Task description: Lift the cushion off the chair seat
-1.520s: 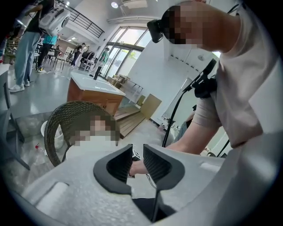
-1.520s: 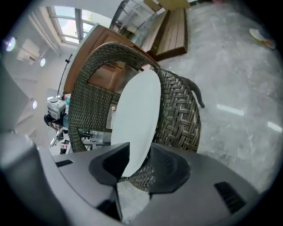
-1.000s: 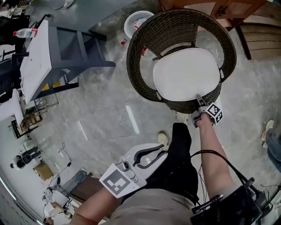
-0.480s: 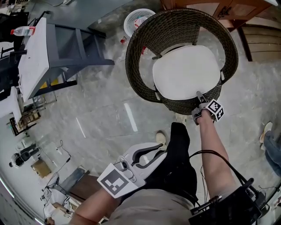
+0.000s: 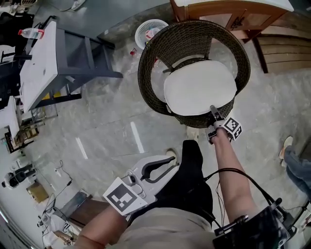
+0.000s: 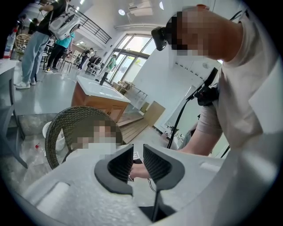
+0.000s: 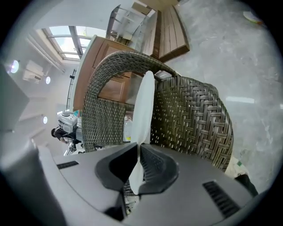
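A round white cushion lies on the seat of a dark wicker chair. My right gripper is at the cushion's near edge, its jaws closing with the thin edge pinched between the pads. In the right gripper view the cushion runs edge-on from the right gripper up against the woven chair back. My left gripper hangs low beside my leg, open and holding nothing. The left gripper view shows the left gripper aimed toward the chair, with only my right hand beyond the jaws.
A white table on a grey frame stands at the left with a bottle on it. A white basket sits behind the chair. A wooden cabinet and wooden steps are at the back right. Another person's foot shows at the right.
My right gripper has closed onto the cushion's near edge and risen a little, lifting that edge. The left gripper has hardly moved.
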The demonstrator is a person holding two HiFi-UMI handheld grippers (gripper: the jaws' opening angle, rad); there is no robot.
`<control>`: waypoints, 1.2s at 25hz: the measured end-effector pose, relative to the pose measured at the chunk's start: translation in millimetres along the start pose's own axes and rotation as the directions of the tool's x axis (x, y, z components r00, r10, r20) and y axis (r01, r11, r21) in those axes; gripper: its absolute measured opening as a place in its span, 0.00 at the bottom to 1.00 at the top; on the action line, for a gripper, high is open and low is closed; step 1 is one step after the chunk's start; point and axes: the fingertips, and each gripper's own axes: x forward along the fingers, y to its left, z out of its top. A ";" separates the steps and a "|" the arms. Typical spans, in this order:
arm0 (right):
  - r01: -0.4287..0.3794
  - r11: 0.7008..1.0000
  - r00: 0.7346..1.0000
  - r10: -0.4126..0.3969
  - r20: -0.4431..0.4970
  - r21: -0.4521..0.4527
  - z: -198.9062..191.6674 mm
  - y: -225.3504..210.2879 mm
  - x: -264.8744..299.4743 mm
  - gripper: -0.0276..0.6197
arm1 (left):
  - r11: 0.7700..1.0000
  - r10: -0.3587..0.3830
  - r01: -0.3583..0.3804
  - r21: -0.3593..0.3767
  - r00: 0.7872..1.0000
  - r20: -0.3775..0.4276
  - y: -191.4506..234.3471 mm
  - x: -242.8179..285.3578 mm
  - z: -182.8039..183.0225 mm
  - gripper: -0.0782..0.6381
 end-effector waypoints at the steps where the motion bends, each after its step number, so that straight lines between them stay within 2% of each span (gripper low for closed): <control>1: -0.010 1.000 1.000 0.010 0.003 -0.006 -0.7 9.4 -4.9 0.09 | 1.000 -0.005 0.005 0.010 1.000 0.008 -4.5 -4.0 3.0 0.19; 9: -0.081 0.996 0.996 0.083 0.033 -0.036 -12.2 71.4 -64.1 0.08 | 0.995 -0.044 0.037 0.090 0.997 0.070 -47.0 -45.9 23.8 0.19; 13: -0.117 0.991 0.992 0.119 0.041 -0.063 -26.2 99.4 -104.4 0.08 | 0.993 -0.058 0.047 0.104 0.993 0.101 -68.5 -73.2 23.1 0.19; 19: -0.160 0.982 0.985 0.166 0.052 -0.097 -64.4 135.1 -176.5 0.08 | 0.984 -0.096 0.067 0.166 0.981 0.170 -91.1 -122.6 16.8 0.19; 30: -0.278 0.951 0.958 0.285 0.035 -0.137 -156.9 221.7 -321.1 0.08 | 0.979 -0.106 0.056 0.196 0.961 0.257 -129.8 -210.8 7.5 0.19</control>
